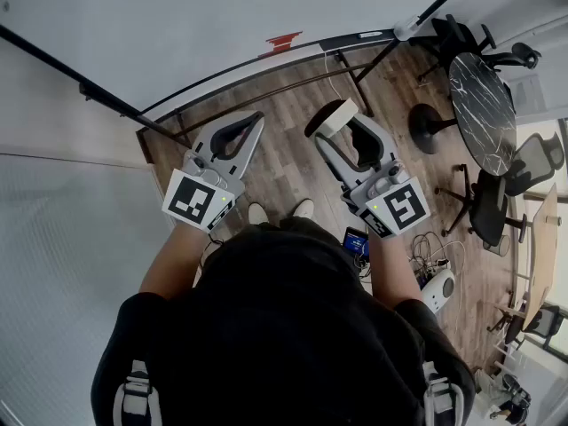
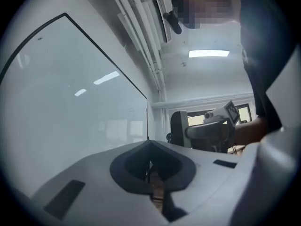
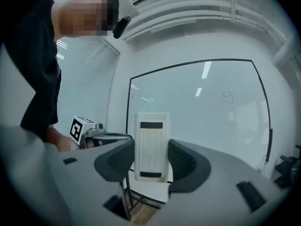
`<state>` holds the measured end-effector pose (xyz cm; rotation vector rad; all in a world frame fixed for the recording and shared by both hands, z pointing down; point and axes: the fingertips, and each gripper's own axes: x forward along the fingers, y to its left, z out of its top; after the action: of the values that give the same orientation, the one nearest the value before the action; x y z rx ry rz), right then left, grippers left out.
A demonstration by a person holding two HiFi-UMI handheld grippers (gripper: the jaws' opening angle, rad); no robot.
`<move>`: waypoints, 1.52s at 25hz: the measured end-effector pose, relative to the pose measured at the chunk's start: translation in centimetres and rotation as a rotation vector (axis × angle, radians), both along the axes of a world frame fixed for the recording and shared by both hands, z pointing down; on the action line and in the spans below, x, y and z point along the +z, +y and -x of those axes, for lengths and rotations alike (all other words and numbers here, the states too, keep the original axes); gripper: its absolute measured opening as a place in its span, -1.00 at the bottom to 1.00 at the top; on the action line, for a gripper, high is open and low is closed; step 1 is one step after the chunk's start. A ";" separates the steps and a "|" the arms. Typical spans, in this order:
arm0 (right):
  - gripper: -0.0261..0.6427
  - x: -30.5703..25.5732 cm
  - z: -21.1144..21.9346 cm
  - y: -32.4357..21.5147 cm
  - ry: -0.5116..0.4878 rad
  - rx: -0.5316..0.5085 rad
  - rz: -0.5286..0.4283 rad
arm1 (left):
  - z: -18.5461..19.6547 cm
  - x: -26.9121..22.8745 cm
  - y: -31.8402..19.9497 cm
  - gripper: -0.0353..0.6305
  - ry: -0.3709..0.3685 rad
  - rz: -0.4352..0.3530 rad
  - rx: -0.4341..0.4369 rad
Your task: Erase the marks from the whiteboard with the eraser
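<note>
The whiteboard (image 3: 202, 126) was glossy and smooth; the eraser (image 3: 151, 147) ribbed matt plastic; the floor (image 1: 284, 162) wood-grained planks.

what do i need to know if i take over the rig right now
Left gripper: jaws together, nothing between them.
Right gripper: shut on the eraser, which stands upright between the jaws.
Whiteboard: straight ahead; the eraser is held short of it.
Done: the eraser is in the grip.
Left: a small round scribble near the board's upper right is not yet wiped. It is the only mark I can make out.
</note>
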<state>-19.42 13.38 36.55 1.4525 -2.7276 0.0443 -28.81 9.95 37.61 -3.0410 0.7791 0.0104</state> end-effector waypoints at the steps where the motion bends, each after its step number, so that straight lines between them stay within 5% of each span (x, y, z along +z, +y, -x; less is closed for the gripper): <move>1: -0.26 0.3 0.0 0.0 -0.001 -0.003 0.001 | -0.1 0.2 0.1 -0.88 -0.005 -0.004 -0.002; 14: -0.25 1.1 -4.3 0.3 0.012 0.031 -0.004 | -3.5 0.8 0.2 -0.88 0.001 0.024 -0.001; 38: -0.26 -0.2 -18.7 0.8 -0.051 -0.021 -0.023 | -19.1 -2.1 1.4 -0.88 -0.039 -0.034 -0.027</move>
<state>-0.69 14.16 36.32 1.4480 -2.7928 0.0503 -9.70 11.30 35.50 -2.9891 0.8080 -0.0355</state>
